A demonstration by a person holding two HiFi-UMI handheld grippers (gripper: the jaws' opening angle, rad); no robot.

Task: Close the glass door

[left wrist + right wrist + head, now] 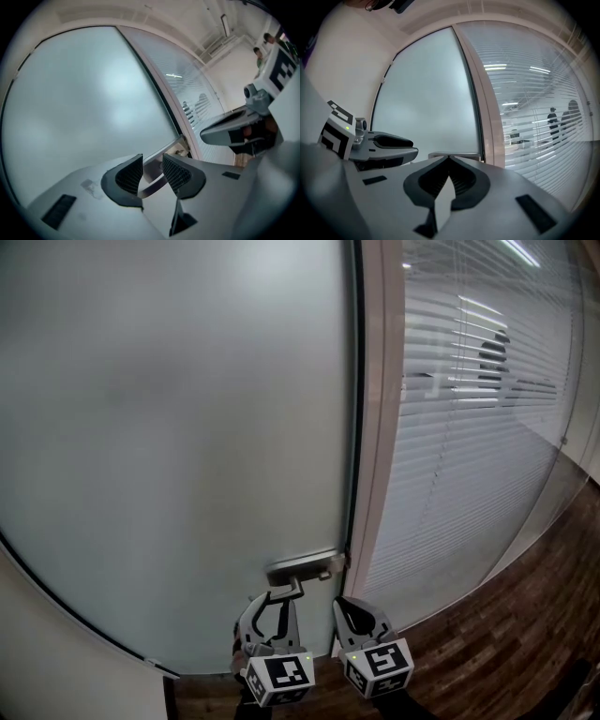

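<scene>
Left gripper (151, 165) pinches the handle (302, 569) of the glass door (169, 427), the bar lying crosswise between its pads; right gripper (449, 164), fingers pressed together, hangs beside the frame (377, 474)

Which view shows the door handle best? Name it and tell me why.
The left gripper view: the door handle sits close up between the left gripper's jaws. The head view shows it small, near the bottom edge; the right gripper view shows only a sliver of its plate.
</scene>
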